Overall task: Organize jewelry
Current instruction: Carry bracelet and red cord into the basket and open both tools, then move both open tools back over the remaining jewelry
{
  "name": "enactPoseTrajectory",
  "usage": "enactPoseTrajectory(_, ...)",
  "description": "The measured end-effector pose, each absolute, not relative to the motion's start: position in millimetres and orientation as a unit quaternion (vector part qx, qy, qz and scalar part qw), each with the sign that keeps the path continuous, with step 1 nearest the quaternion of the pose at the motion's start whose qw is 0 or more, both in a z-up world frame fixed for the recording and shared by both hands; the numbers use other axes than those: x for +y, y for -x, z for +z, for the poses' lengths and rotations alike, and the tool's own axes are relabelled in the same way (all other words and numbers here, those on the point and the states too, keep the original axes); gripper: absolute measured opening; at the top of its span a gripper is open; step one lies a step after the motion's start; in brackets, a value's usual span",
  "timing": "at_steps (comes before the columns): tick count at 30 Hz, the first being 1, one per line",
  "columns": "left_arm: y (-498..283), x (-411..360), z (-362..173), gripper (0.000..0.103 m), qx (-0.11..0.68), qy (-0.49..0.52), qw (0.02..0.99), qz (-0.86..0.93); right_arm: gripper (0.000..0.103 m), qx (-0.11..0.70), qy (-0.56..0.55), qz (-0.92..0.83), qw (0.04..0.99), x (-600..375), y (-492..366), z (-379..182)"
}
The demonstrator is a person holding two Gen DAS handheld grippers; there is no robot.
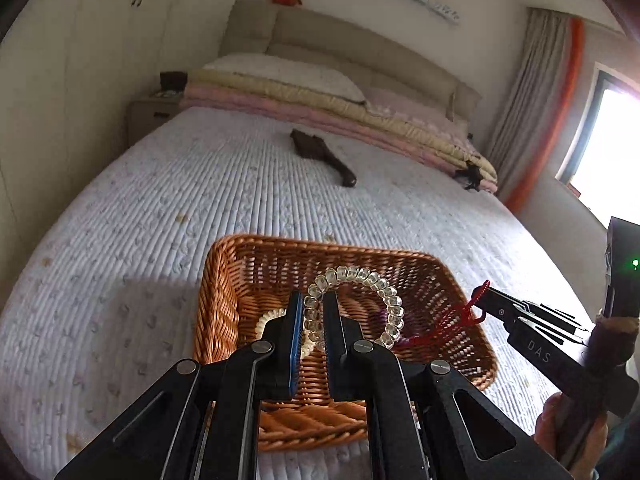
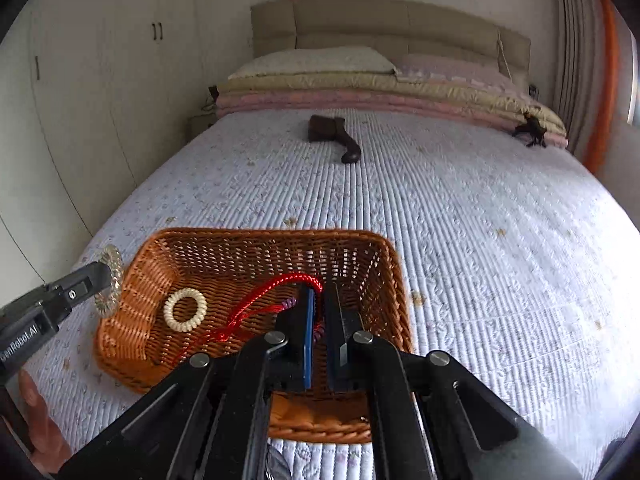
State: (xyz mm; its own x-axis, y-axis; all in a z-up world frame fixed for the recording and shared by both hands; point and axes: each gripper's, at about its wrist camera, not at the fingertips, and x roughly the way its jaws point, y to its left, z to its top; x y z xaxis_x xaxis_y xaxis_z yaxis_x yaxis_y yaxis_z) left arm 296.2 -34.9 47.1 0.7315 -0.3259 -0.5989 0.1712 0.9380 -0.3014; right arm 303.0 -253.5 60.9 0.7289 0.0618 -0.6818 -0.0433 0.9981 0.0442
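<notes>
A brown wicker basket (image 1: 224, 292) (image 2: 132, 280) stands on the bed. My left gripper (image 1: 313, 300) is shut on a clear bead bracelet (image 1: 360, 274) and holds it over the basket; it also shows at the left in the right wrist view (image 2: 109, 276). My right gripper (image 2: 320, 294) is shut on a red cord (image 2: 260, 300) with purple beads, hanging into the basket; the cord also shows in the left wrist view (image 1: 452, 320). A cream coil bracelet (image 2: 185, 310) (image 1: 266, 320) lies in the basket.
The bed has a pale quilted cover (image 2: 460, 220). A dark brown object (image 2: 334, 136) lies farther up the bed. Folded blankets and pillows (image 2: 360, 84) are stacked at the headboard. Wardrobes stand at left, a window at right.
</notes>
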Motion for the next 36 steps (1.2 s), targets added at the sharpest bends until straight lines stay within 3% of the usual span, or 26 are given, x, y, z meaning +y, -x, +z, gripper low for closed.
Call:
enactPoseTrajectory(8, -309.3, -41.1, 16.7, 0.01, 0.37, 0.111, 0.913, -0.13, 0.006, 0.445, -0.003, 0.023, 0.895, -252.2, -335.4, 19.7)
enactPoseTrajectory(22, -311.3, -49.5, 2.2, 0.01, 0.38, 0.087, 0.912, -0.127, 0.007, 0.477, 0.01, 0.028, 0.878, -246.3, -338.8, 4.7)
enactPoseTrajectory(25, -310.4, -51.5, 2.1, 0.01, 0.378, 0.081, 0.914, -0.126, 0.017, 0.48, 0.015, 0.032, 0.876, -246.8, -337.0, 3.4)
enactPoseTrajectory(27, -310.2, -51.0, 1.5, 0.01, 0.382, 0.083, 0.911, -0.13, 0.034, 0.476, 0.011, 0.038, 0.878, -248.4, -332.9, 4.8)
enactPoseTrajectory(28, -309.7, -49.8, 1.3, 0.011, 0.386, 0.087, 0.908, -0.137, 0.036, 0.472, 0.008, 0.045, 0.881, -248.9, -329.2, 6.2)
enactPoseTrajectory(33, -296.2, -40.6, 14.2, 0.045, 0.378, 0.103, 0.904, -0.17, 0.036, 0.437, -0.013, 0.066, 0.897, -253.4, -302.6, 17.1)
enactPoseTrajectory(36, -275.3, -31.6, 33.3, 0.046, 0.356, 0.112, 0.908, -0.193, 0.036, 0.413, -0.023, 0.072, 0.908, -258.4, -282.7, 28.7)
